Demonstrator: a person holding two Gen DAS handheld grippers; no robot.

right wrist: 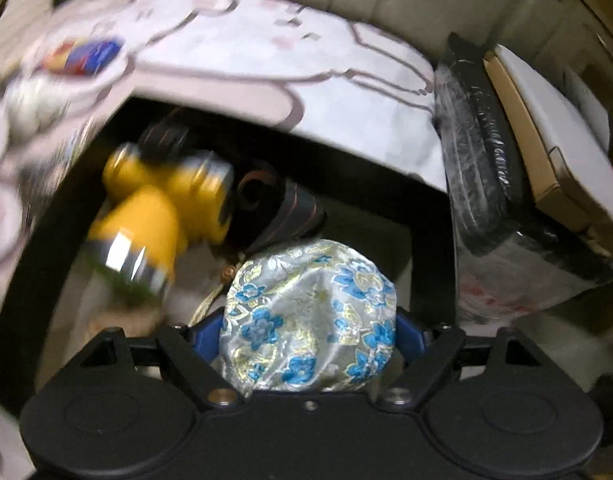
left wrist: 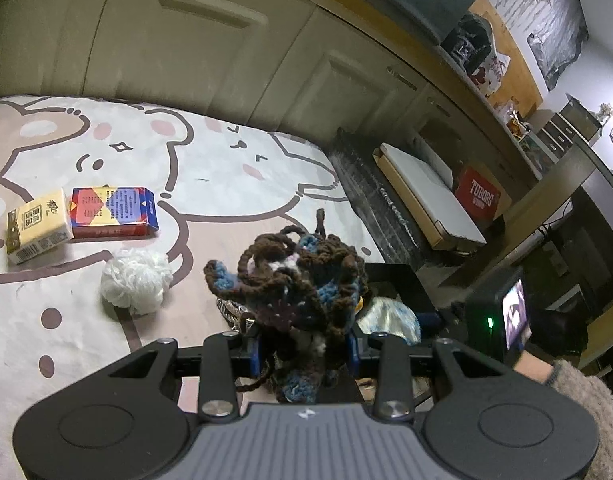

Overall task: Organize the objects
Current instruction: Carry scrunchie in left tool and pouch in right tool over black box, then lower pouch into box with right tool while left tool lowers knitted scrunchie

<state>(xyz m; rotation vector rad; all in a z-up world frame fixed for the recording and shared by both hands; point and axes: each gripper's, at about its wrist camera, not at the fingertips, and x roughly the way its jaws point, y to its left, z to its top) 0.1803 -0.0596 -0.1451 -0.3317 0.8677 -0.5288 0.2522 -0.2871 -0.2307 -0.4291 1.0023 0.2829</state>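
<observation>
My left gripper [left wrist: 304, 350] is shut on a brown and blue crocheted yarn piece [left wrist: 302, 280] and holds it above the bed's near edge. My right gripper [right wrist: 308, 330] is shut on a silver brocade pouch with blue flowers [right wrist: 310, 316], held over a black box [right wrist: 430, 264] beside the bed. In the box lie a yellow toy with silver ends [right wrist: 162, 208] and a dark striped roll [right wrist: 294, 204]. The pouch [left wrist: 390, 318] and the box [left wrist: 402, 280] also show in the left wrist view. On the bed lie a white fluffy ball [left wrist: 136, 282], a red and blue box [left wrist: 112, 212] and a yellow tissue pack [left wrist: 38, 226].
The bed [left wrist: 210, 168] has a pink cartoon-bear sheet. Cream cupboards [left wrist: 210, 40] stand behind it. To the right of the bed are a black wrapped slab [left wrist: 370, 192], a cardboard box with a white panel [left wrist: 426, 192] and a red Tuborg box [left wrist: 480, 200]. A crinkled foil item [left wrist: 234, 312] lies under the yarn.
</observation>
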